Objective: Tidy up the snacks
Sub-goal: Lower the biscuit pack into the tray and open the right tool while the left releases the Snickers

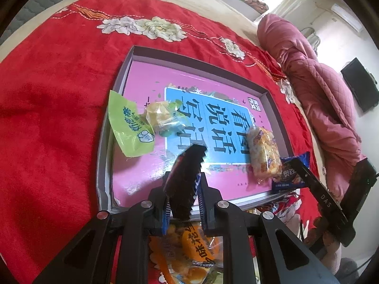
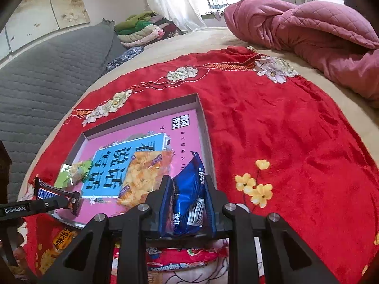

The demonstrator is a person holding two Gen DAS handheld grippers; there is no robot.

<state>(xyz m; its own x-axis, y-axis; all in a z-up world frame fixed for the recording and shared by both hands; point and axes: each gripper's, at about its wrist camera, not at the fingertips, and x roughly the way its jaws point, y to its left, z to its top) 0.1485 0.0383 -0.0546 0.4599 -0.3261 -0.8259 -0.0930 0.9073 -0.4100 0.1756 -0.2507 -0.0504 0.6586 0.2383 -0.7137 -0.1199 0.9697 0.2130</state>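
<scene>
Over the near edge of the tray point(image 1: 276, 108), a dark chocolate bar point(image 1: 187, 179) is clamped by the left gripper point(image 1: 183, 203), long axis pointing inward; a blue packet point(image 2: 189, 198) is pinched by the right gripper point(image 2: 188, 203) above the tray's right side

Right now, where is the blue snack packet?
The blue snack packet is clamped in the right gripper, over the tray's right edge, beside the yellow chips bag.
</scene>
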